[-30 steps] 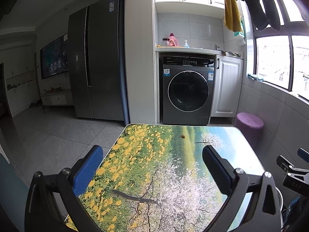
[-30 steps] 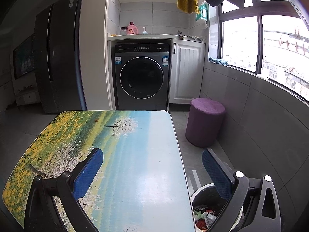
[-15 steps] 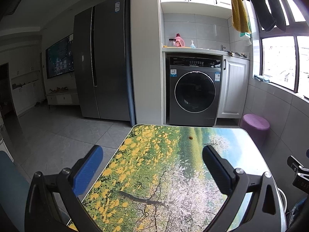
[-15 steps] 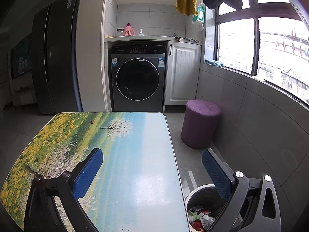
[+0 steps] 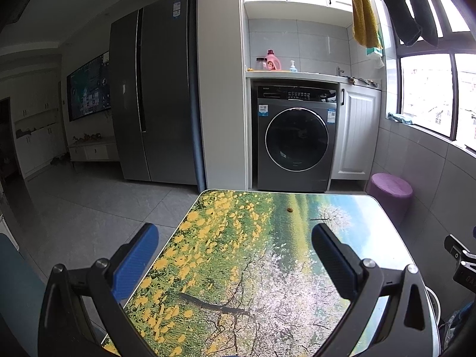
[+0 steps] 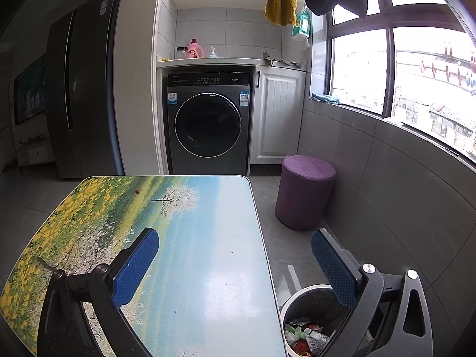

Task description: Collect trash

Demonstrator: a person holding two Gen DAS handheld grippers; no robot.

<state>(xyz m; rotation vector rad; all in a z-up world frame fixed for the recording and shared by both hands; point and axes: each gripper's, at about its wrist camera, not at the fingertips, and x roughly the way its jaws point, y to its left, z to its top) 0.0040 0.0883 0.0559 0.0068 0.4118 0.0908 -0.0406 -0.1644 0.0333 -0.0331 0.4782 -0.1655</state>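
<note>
A small brown crumb [image 5: 289,209] lies near the far end of the landscape-print table [image 5: 238,253]; it also shows in the right wrist view [image 6: 137,191]. A white bin with a black liner [image 6: 309,306] stands on the floor by the table's right side, with crumpled wrappers [image 6: 306,334] inside. My left gripper [image 5: 235,238] is open and empty, above the table's near left part. My right gripper [image 6: 235,239] is open and empty, over the table's right edge [image 6: 261,238] and the bin.
A purple stool [image 6: 306,190] stands on the floor right of the table. A washing machine [image 6: 208,125] and white cabinet [image 6: 276,119] are behind it, a dark fridge [image 5: 154,101] to the left. A tiled wall with windows [image 6: 401,178] runs along the right.
Both grippers have drifted left and tilted up slightly, so the table sits lower and further right in view. Both stay open and empty.
</note>
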